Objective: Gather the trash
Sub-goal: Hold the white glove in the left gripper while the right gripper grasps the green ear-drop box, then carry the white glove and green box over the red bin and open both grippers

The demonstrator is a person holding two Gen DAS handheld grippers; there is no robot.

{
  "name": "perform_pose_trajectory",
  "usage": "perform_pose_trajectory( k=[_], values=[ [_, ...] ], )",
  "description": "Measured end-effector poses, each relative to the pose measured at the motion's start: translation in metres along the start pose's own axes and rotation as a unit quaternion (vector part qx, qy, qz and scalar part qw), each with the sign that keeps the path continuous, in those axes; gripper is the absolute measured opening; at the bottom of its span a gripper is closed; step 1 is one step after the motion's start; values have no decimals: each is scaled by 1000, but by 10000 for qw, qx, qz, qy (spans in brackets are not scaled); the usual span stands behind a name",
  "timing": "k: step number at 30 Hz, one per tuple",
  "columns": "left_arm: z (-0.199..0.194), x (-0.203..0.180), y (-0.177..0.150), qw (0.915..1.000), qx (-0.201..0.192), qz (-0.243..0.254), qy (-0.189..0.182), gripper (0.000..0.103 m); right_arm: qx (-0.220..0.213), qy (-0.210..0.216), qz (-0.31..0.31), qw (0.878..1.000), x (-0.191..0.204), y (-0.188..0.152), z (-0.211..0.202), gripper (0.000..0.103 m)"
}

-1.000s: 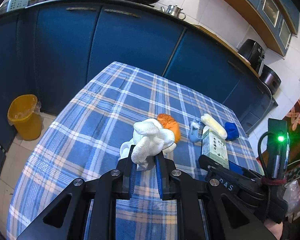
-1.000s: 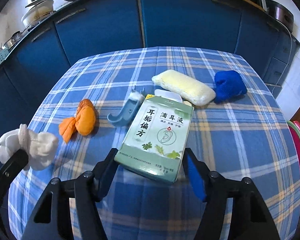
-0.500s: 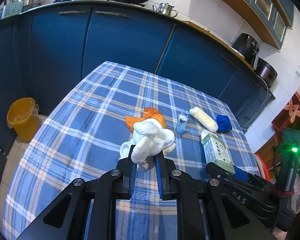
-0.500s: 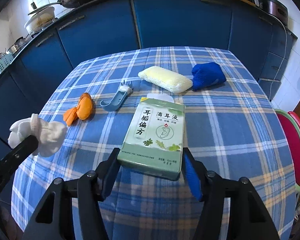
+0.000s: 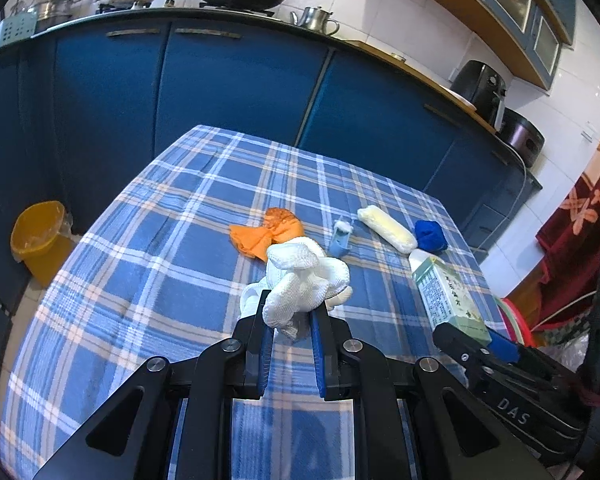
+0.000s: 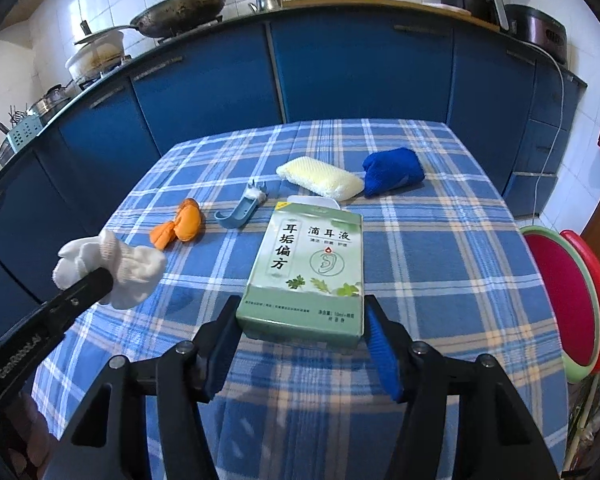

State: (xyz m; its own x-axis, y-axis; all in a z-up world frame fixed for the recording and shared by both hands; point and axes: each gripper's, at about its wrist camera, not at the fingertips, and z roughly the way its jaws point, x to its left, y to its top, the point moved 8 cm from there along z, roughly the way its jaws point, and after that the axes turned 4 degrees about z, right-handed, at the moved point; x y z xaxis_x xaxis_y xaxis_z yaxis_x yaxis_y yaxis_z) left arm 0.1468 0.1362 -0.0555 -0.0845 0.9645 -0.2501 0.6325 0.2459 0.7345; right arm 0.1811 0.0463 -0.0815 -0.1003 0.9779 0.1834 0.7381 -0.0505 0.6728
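Note:
My left gripper (image 5: pixel 292 308) is shut on a white crumpled wad (image 5: pixel 304 276), held above the checked tablecloth (image 5: pixel 148 264). In the right wrist view the wad (image 6: pixel 112 268) hangs at the left. My right gripper (image 6: pixel 300 312) is shut on the near end of a green medicine box (image 6: pixel 312 264), which is lifted and tilted over the table. The box (image 5: pixel 446 300) also shows at the right of the left wrist view. On the table lie an orange wad (image 6: pixel 180 228), a light-blue plastic piece (image 6: pixel 242 208), a pale yellow sponge (image 6: pixel 320 178) and a blue cloth ball (image 6: pixel 392 170).
A yellow lined bin (image 5: pixel 40 236) stands on the floor left of the table, against the blue cabinets (image 5: pixel 228 88). Stacked red and green basins (image 6: pixel 568 296) sit off the table's right edge. Pans and a kettle are on the counter behind.
Both grippers drew back from the far objects and rose a little. The right jaws narrowed onto the green box and it came up off the cloth. The left grip is unchanged.

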Motion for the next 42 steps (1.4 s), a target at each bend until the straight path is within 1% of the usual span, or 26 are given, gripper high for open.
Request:
perform_pose_trajectory(
  k=[8,21,31,42],
  values=[
    [-12,-16,-2,9998,-77,166,-87,17,-299,79,29,9995,-5,2,-30,62],
    [-22,-53,1,9980,-130,531,-317,17,-680,3,147,9976,-28,3,-65,62],
    [-17,-101,8,9939,-76,841,-708,17,-951,-201,362,9946,-62,11,-86,62],
    [-2,-168,14,9841,78,1310,-1199,17,-1152,-533,740,9891,-116,20,-104,62]
  ],
)
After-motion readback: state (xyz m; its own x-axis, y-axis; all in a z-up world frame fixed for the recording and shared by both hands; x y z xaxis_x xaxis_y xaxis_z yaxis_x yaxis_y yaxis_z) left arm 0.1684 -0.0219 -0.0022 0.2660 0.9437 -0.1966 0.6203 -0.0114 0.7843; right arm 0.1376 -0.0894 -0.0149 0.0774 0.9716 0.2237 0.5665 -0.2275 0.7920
